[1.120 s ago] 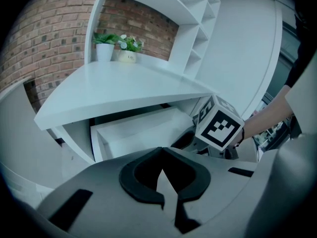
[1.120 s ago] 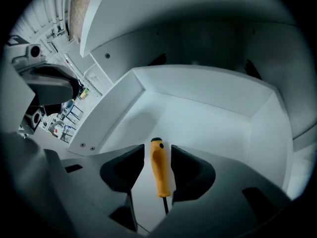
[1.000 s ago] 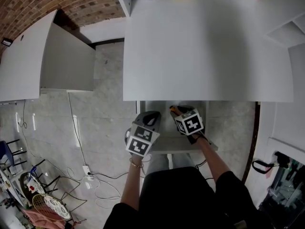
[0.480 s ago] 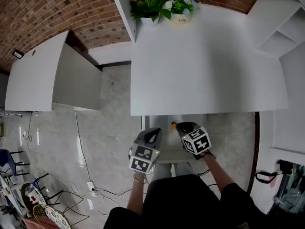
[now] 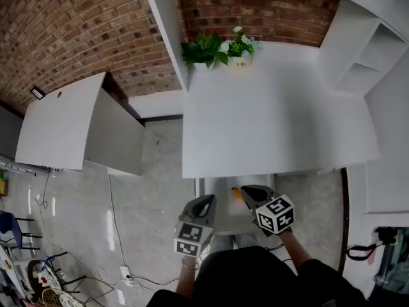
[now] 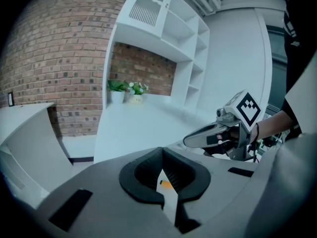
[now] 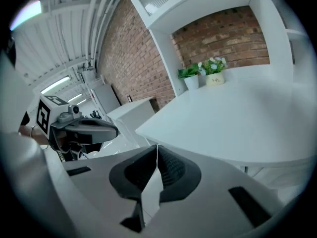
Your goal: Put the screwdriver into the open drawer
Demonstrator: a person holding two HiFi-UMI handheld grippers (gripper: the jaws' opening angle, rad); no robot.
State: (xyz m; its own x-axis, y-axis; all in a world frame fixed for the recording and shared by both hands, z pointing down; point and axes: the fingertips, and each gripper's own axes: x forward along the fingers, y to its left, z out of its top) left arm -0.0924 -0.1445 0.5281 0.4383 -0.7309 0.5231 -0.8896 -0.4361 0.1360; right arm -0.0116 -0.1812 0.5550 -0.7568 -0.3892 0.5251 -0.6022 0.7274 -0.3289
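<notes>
The orange-handled screwdriver (image 5: 236, 192) lies inside the open white drawer (image 5: 225, 204), which stands pulled out under the near edge of the white table (image 5: 275, 120). Only its orange end shows in the head view, just beside the tip of the right gripper (image 5: 246, 191). That gripper's jaws have just been closing. In the right gripper view they are pressed together at the tips with nothing between them, so the screwdriver is not held. The left gripper (image 5: 206, 201) hangs beside it over the drawer's left side, apart from the right one. Its jaws are also pressed together at the tips and pinch nothing. In the left gripper view a small orange patch shows through the slit below the tips; it lies beyond the jaws, not in them. Both grippers point forward and somewhat down toward the table's near edge. At the table's far edge, against the red brick wall (image 5: 83, 37), stand two small pots of green plants (image 5: 220, 47), one of them with white flowers. White open shelves (image 5: 358, 62) rise at the far right corner.
</notes>
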